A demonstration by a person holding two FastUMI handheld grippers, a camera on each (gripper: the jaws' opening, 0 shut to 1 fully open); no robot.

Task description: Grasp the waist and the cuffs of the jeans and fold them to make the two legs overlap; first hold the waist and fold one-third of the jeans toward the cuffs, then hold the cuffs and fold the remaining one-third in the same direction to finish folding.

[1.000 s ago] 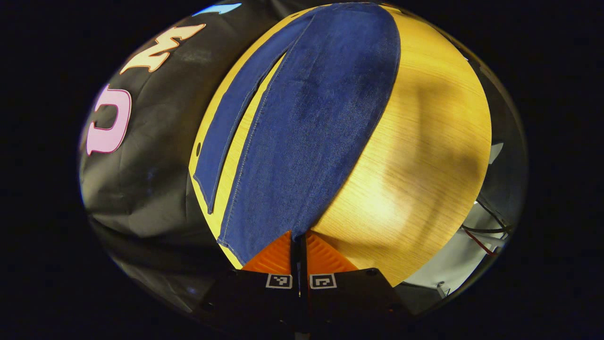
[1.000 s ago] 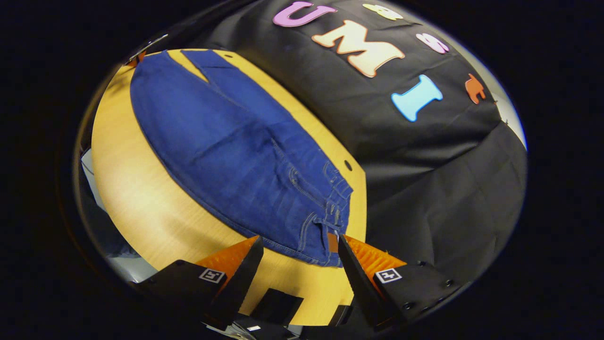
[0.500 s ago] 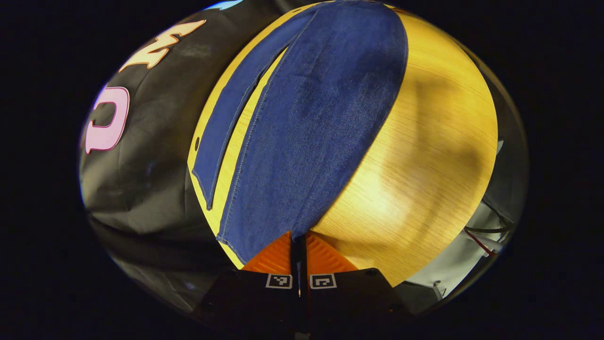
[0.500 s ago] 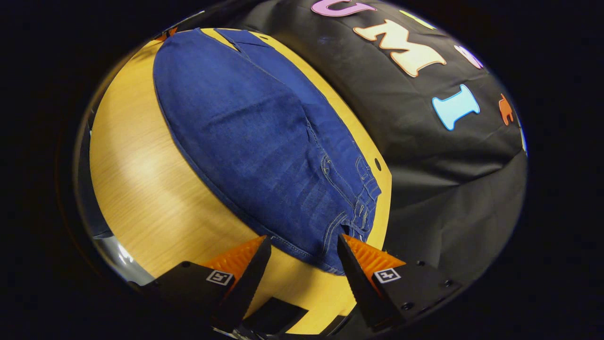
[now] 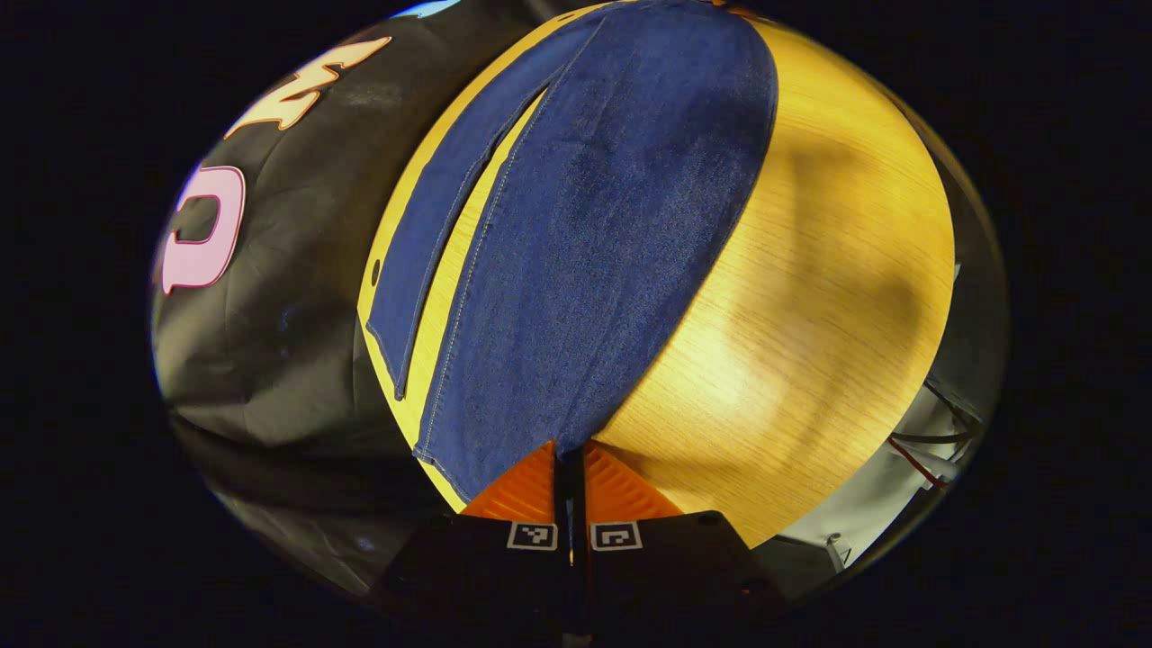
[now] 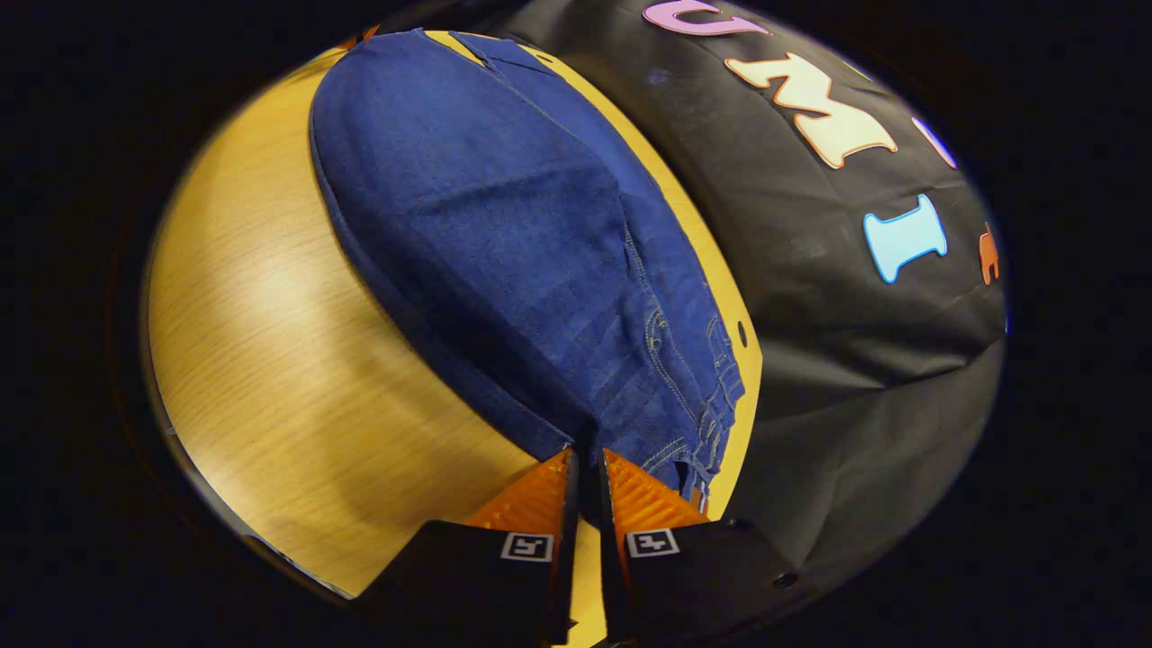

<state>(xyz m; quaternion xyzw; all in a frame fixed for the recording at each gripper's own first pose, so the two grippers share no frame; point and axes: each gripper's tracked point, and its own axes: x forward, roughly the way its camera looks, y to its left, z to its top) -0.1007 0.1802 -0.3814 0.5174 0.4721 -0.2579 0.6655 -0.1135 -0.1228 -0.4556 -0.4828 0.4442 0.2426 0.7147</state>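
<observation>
Dark blue jeans lie flat on a round wooden table, their two legs apart with a narrow strip of wood between them. In the left gripper view my left gripper is shut on the cuff edge of the nearer, wider leg. The far leg lies loose along the table's left rim. In the right gripper view the waist end of the jeans faces me, with belt loops and seams at the right. My right gripper is shut on the waist edge, denim pinched between both fingers.
The black cloth wall hangs close behind the far edge of the table. Bare wood lies beside the jeans on the near side in both views. Cables and pale floor show past the table's rim in the left gripper view.
My right gripper moved in onto the waist and went from open to shut on the denim edge. My left gripper stayed shut on the cuff, barely shifting.
</observation>
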